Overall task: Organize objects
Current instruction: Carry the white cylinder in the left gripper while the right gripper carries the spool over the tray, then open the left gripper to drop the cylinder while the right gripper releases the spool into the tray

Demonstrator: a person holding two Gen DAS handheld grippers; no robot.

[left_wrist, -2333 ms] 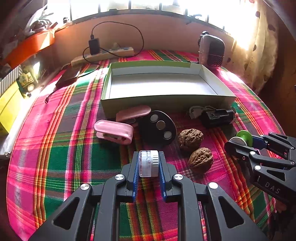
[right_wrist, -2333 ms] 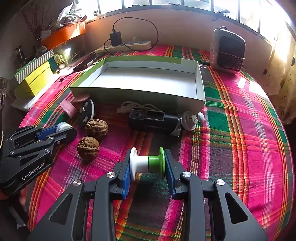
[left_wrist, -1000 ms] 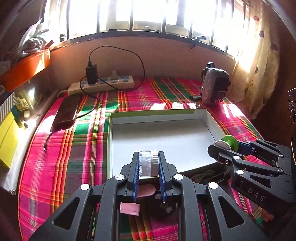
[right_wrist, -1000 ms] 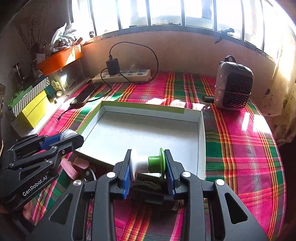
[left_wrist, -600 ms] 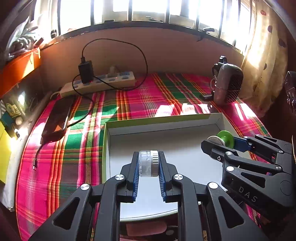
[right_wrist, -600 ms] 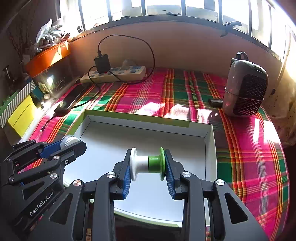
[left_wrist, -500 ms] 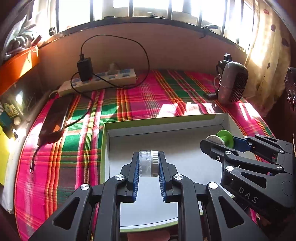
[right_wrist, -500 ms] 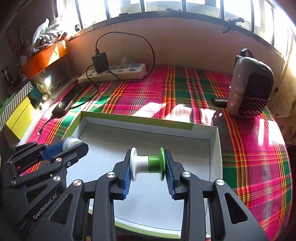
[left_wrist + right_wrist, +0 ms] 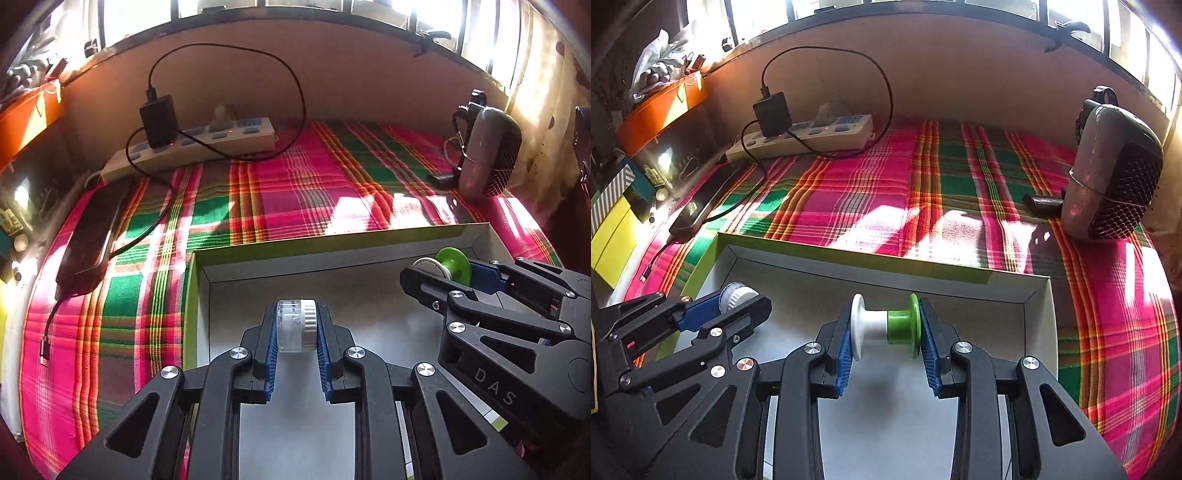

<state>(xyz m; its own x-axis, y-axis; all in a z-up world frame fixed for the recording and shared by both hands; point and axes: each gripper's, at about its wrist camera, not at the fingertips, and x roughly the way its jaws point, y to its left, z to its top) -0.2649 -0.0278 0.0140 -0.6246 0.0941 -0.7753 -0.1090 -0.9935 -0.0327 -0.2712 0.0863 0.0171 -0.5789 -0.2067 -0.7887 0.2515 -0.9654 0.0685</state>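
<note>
White-and-green spool (image 9: pixel 885 326), likely light, rigid and prone to rolling, is clamped across its end flanges by the right gripper (image 9: pixel 885 328) above the box (image 9: pixel 1039 325) floor. Beside it over the box, the left gripper (image 9: pixel 295 328) grips a small clear-and-white jar (image 9: pixel 296 326) by its flat ends; probably slippery plastic.

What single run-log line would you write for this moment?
left gripper: shut on small jar | right gripper: shut on spool | both above open box | nothing released yet
</note>
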